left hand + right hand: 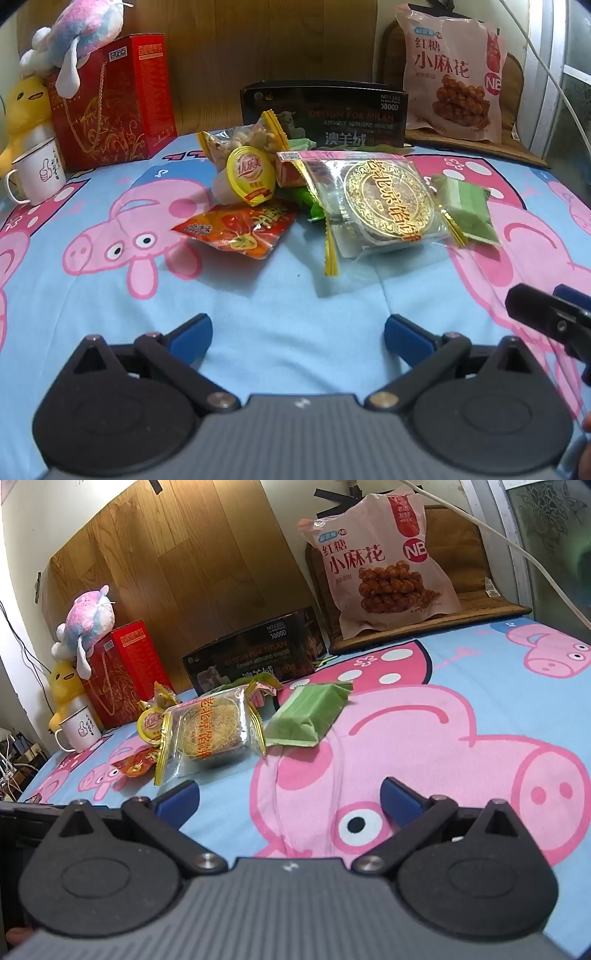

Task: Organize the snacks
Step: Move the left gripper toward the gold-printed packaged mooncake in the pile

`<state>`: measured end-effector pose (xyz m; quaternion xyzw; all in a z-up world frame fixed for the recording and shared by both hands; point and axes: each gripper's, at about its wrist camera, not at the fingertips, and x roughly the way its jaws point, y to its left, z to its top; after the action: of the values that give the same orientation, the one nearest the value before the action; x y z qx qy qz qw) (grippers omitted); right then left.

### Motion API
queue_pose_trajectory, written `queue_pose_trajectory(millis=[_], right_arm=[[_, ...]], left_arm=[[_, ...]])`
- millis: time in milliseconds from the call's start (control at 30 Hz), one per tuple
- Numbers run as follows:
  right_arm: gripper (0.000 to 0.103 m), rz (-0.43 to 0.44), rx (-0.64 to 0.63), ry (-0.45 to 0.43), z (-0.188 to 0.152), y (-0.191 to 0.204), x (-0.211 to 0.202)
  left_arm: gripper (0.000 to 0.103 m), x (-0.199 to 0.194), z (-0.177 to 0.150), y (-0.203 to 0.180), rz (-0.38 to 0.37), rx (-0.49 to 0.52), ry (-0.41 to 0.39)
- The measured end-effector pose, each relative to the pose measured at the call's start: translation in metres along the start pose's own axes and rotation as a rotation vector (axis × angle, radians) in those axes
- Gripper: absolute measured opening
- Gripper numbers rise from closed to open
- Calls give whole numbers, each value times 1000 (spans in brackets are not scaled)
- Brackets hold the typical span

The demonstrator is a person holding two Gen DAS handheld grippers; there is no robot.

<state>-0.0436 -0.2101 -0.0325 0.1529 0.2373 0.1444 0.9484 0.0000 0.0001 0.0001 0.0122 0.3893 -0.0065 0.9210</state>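
Note:
A heap of snacks lies on the cartoon-pig bedsheet (295,295). It holds a clear-wrapped round mooncake with gold print (380,201) (214,731), a green wrapped cake (469,206) (310,712), a yellow-lidded jelly cup (249,177) (149,725), a red-orange sachet (240,230) (135,764) and a clear bag of pale puffs (243,140). My left gripper (297,332) hovers open in front of the heap, nothing between its blue pads. My right gripper (290,799) is open too, short of the green cake; one of its fingers (546,317) shows at the left view's right edge.
Behind the heap stands a black box (325,110) (255,653). A red gift box (110,99) with plush toys (85,33) and a white mug (37,171) stands at the back left. A big pink snack bag (450,70) (384,561) leans at the back right on a brown mat (491,605).

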Motion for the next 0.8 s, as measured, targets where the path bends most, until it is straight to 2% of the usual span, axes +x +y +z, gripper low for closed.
queue_pose_trajectory(millis=[567,800], right_arm=[[103,-12,-7,0,0,3,1],[103,-4,35,-25,-1,1,-1]], left_arm=[[103,-14,-13,6,-35,14,-49],[103,-16,-17,11,-58,-9,-79]])
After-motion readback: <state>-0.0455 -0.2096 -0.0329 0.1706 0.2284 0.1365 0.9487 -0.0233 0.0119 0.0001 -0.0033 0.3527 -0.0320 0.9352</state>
